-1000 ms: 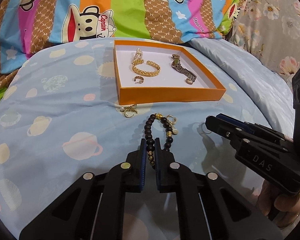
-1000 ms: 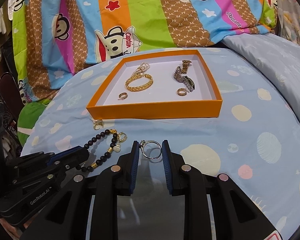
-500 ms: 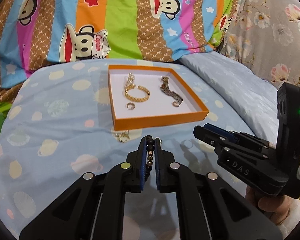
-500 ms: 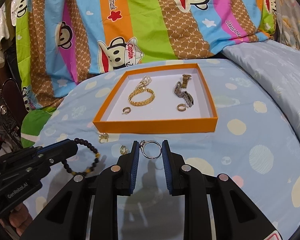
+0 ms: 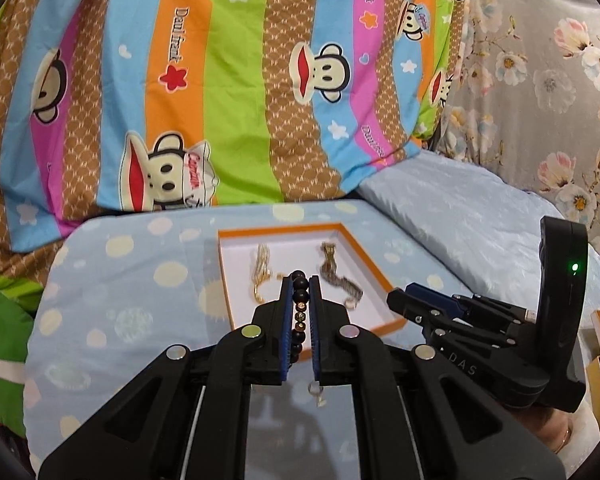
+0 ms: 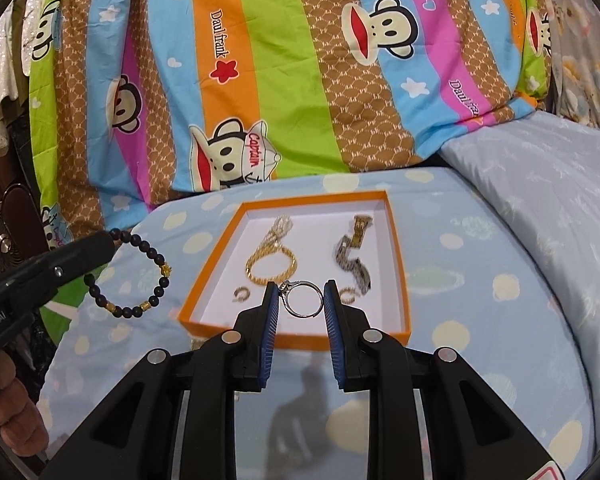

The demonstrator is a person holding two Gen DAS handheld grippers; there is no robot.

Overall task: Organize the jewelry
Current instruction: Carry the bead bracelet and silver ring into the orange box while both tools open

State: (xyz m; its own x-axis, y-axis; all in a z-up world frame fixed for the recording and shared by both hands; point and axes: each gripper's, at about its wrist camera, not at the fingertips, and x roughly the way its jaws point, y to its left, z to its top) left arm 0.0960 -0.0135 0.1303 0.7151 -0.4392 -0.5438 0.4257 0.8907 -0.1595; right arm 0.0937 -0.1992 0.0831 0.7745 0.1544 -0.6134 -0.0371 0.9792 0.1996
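My left gripper [image 5: 300,284] is shut on a black bead bracelet [image 5: 299,308] with gold beads and holds it in the air; the bracelet hangs from its fingers in the right wrist view [image 6: 140,272]. My right gripper [image 6: 303,292] is shut on a silver ring [image 6: 303,298] and holds it above the near edge of the orange tray [image 6: 296,330]. The tray holds a gold bangle [image 6: 271,266], a watch-like bracelet [image 6: 352,254] and two small gold ear cuffs [image 6: 242,293]. In the left wrist view the right gripper [image 5: 420,304] is to the right of the tray [image 5: 228,284].
The tray lies on a light blue dotted bedsheet [image 6: 480,288]. A striped monkey-print quilt [image 6: 300,80] rises behind it. A small earring [image 5: 315,390] lies on the sheet below my left fingers. A fan [image 6: 0,248] stands at the far left.
Both grippers have lifted off the sheet, the left with the bead bracelet and the right with the ring, and moved toward the tray.
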